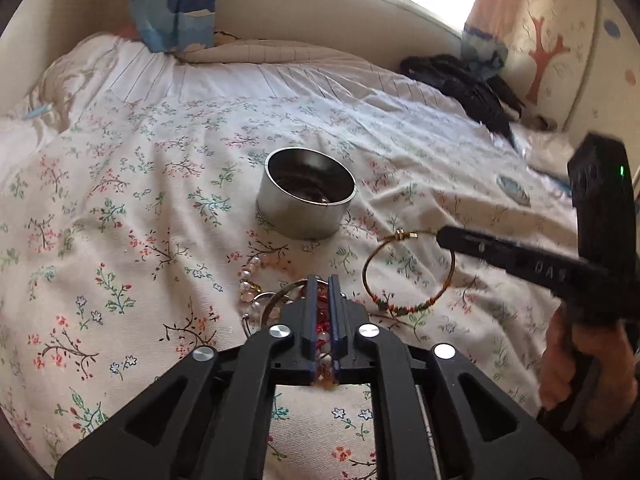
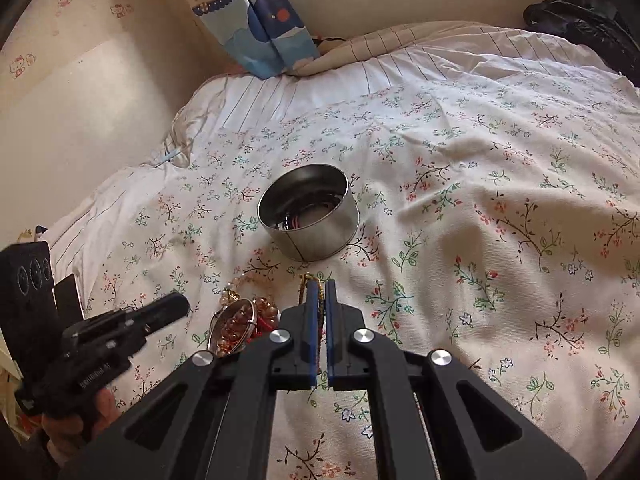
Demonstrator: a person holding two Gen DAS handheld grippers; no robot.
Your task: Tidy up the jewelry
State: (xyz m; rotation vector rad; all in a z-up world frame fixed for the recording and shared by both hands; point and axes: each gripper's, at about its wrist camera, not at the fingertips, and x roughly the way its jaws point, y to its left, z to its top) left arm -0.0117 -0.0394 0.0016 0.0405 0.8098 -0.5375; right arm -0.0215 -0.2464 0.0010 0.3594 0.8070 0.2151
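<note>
**Both jaws closed on jewelry above floral bed cover**

Nearest, in the left wrist view: left gripper point(image 1: 323, 286) with jaws narrow, blue pads pinched on a red beaded strand point(image 1: 322, 320) running down the gap between them; amber beads showing at the base of the pads. Directly under and left of the tips, a heap of remaining jewelry point(image 1: 260, 296) resting on the bed cover point(image 1: 120, 200): pale pearl-like beads, a silver bangle, pinkish pieces. Exact count of pieces in the heap not discernible.

Just right of the left gripper: a thin gold-coloured cord bracelet point(image 1: 408, 272) with green and red beads along its lower arc, hanging as an open loop from the tip of the right gripper point(image 1: 442, 236). Right jaws shut tight on the bracelet near its knot. Hand point(image 1: 580, 364) on the right gripper's grip visible at the right edge of the frame.

In the right wrist view: the same cord seen edge-on, a yellow-green thread clamped between the blue pads. Left gripper visible low at the left, pointing toward the heap.

Further out, toward the middle of the bed: round metal tin point(image 1: 306, 200), upright, lid off, standing apart from the heap. Dark bands and a trace of red visible inside; contents otherwise unclear.

Far side: striped sheet, folded quilt, patterned curtain point(image 1: 176, 4), dark garment point(image 1: 468, 84) at the far right corner of the bed.
</note>
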